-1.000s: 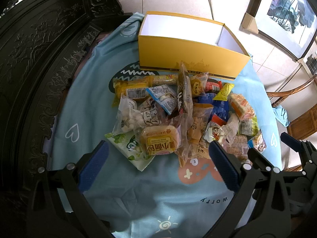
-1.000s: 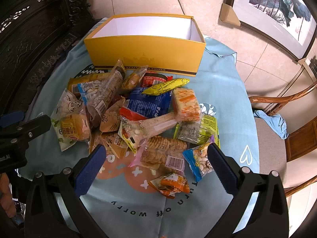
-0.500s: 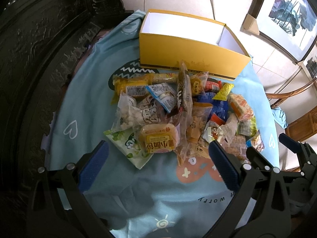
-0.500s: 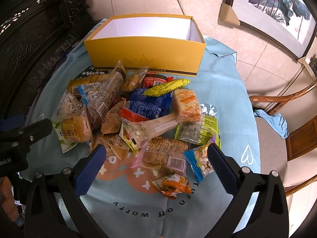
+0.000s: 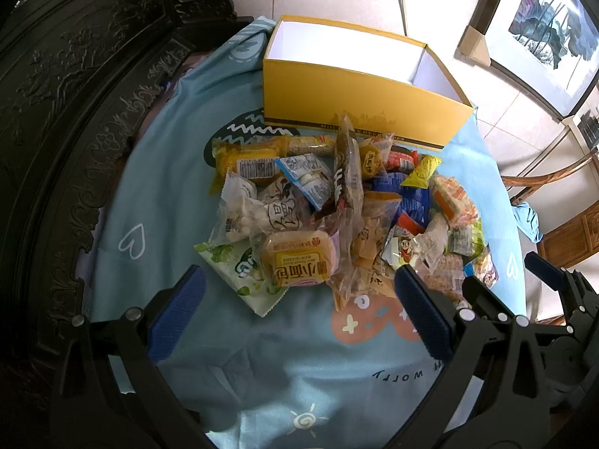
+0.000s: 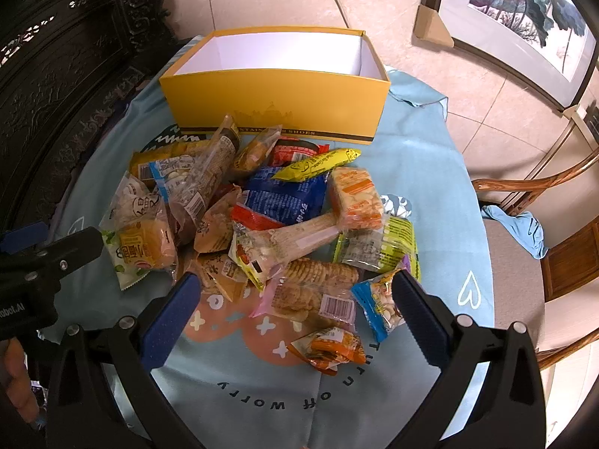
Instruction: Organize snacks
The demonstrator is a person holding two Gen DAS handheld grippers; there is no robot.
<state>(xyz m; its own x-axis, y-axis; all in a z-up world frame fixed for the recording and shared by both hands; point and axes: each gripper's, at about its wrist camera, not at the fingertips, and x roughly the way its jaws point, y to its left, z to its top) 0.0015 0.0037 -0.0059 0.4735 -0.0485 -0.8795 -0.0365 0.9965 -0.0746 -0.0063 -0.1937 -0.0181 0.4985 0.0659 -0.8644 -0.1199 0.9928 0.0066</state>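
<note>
**Hovering Over One Snack Pile, One Empty Box**

Hanging nearest each camera are two grippers: the left gripper (image 5: pixel 297 295) and the right gripper (image 6: pixel 294 308), both with blue-padded fingers spread wide apart and holding nothing. They sit above one light-blue tablecloth (image 6: pixel 423 172) printed with cartoons and hearts.

Just beyond the right gripper's fingers lie one orange packet (image 6: pixel 329 348) at 6 o'clock of the heap, one blue peanut packet (image 6: pixel 380 305) at 5 o'clock, and one pack of round crackers (image 6: pixel 314 288) between them. At 9 o'clock sits one small bread bun in clear wrap (image 5: pixel 297 263), resting on one green-and-white packet (image 5: pixel 239 267).

Deeper in the snack pile (image 6: pixel 262 217) are one blue bag (image 6: pixel 288 196) and one yellow stick packet (image 6: pixel 318 162).

Farthest, at 12 o'clock, stands one open yellow shoebox (image 6: pixel 277 108), its white inside bare, touching the pile's far edge.
</note>
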